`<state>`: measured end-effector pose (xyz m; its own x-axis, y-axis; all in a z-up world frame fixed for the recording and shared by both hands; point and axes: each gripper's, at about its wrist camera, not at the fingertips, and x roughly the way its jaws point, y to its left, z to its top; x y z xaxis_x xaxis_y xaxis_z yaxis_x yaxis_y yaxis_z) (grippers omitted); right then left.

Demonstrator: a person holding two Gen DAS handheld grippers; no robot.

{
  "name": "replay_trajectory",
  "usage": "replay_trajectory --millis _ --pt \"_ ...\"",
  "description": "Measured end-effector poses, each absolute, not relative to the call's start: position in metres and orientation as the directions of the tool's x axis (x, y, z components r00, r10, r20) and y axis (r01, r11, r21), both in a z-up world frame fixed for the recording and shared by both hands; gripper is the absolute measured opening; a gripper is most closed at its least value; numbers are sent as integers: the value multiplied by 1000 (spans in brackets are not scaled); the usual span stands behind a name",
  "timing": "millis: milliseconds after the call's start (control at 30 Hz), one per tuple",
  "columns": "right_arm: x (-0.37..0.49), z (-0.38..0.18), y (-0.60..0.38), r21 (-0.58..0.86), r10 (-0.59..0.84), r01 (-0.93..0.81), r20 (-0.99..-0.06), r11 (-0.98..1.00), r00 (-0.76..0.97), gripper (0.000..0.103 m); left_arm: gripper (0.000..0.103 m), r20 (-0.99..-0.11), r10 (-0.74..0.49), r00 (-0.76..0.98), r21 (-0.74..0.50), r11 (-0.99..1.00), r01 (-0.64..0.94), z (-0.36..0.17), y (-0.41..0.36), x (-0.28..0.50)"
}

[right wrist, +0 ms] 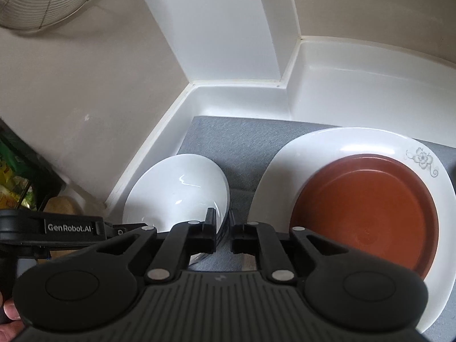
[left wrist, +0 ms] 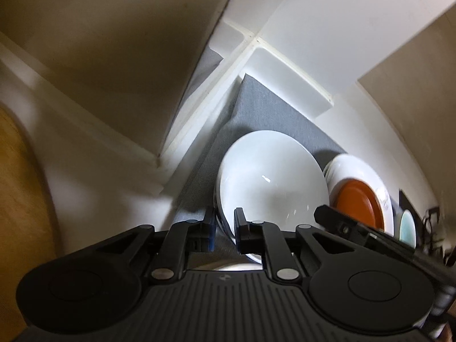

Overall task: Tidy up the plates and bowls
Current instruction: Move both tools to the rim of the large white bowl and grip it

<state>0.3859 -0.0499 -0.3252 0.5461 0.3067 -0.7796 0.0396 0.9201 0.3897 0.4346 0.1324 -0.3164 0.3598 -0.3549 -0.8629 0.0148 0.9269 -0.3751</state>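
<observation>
A stack of white bowls (left wrist: pixel 273 176) rests on a grey mat (left wrist: pixel 265 108) in a white corner; it also shows in the right wrist view (right wrist: pixel 176 191). My left gripper (left wrist: pixel 223 228) is shut on the near rim of the stack, one finger inside and one outside. My right gripper (right wrist: pixel 222 228) is shut on the stack's rim at its right side. To the right a brown plate (right wrist: pixel 364 213) lies on a white flower-patterned plate (right wrist: pixel 327 148); both show in the left wrist view, the brown plate (left wrist: pixel 356 202) on the white one (left wrist: pixel 350 168).
White walls and a ledge (right wrist: pixel 245 97) enclose the mat at the back and left. A pale green dish (left wrist: pixel 407 228) stands at the far right. A wire basket (right wrist: pixel 42 0) sits at upper left. A wooden surface (left wrist: pixel 22 199) lies left.
</observation>
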Motion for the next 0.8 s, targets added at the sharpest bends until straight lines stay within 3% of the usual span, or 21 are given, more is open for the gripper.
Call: replay_trajectory --millis 200,800 --pt "383 -326 -52 422 337 43 -777 906 532 11 15 -834 -422 356 -449 894 9 -325 148 435" --pt "384 -343 -44 434 329 89 -787 897 521 20 11 -807 -424 410 -475 879 -26 -336 156 444"
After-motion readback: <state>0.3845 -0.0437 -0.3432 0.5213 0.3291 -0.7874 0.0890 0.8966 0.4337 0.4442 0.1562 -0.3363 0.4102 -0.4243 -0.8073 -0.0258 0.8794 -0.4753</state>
